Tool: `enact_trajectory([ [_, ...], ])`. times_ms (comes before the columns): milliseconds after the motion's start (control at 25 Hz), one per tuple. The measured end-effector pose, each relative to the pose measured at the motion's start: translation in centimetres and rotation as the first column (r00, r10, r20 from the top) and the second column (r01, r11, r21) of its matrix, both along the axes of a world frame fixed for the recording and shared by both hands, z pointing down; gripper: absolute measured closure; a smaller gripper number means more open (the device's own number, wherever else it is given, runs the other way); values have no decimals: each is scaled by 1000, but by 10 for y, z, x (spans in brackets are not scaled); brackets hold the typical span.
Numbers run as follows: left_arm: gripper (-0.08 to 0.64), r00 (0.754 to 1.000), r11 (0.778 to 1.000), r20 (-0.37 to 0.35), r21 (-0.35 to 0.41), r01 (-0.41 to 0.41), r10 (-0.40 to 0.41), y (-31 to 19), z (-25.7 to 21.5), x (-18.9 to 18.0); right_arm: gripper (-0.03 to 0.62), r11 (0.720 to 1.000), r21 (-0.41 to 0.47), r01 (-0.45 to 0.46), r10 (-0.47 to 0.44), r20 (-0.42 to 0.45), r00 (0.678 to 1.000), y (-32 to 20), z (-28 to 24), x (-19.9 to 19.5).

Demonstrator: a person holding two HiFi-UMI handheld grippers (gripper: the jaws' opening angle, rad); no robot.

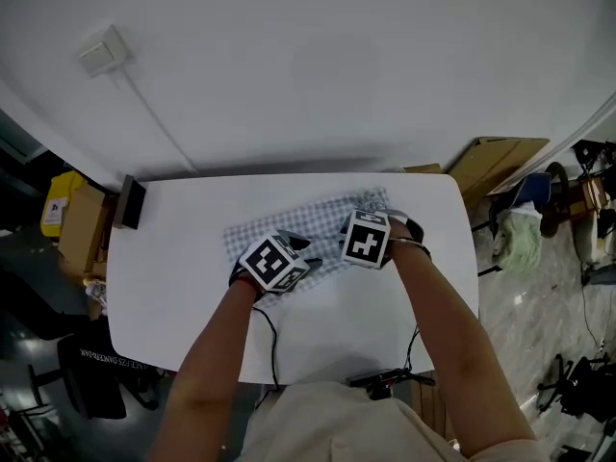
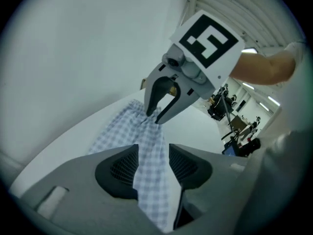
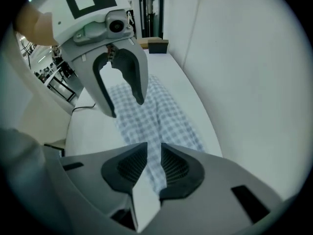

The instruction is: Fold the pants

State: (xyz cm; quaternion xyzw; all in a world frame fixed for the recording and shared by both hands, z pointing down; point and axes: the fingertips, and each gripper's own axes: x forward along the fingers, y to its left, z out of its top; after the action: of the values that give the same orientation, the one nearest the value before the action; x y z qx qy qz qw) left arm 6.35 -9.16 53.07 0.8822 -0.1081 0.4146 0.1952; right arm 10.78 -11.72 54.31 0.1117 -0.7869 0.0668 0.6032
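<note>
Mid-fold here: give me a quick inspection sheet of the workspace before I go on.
Surface: white table, rounded corners.
Job's things: checked pants spread across the far half.
Clutter: dark box at the far left corner.
Grippers: left gripper has its jaws apart with fabric between them; right gripper is pinching the pants.
Cables: black cable runs over the near edge; wall cord hangs from a socket.
Surroundings: cardboard on the right, yellow container on the left, plain white wall behind.
</note>
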Motion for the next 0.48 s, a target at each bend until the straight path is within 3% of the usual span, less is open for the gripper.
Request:
enact_trajectory([
  [160, 450, 997, 998, 73, 66, 15, -19, -8, 8, -48, 506, 995, -9, -102, 103, 46, 994, 20, 3, -38],
  [480, 460, 972, 985, 229, 147, -92, 57, 5, 21, -144, 509, 971, -27, -236, 236, 202, 951, 69, 6, -133],
])
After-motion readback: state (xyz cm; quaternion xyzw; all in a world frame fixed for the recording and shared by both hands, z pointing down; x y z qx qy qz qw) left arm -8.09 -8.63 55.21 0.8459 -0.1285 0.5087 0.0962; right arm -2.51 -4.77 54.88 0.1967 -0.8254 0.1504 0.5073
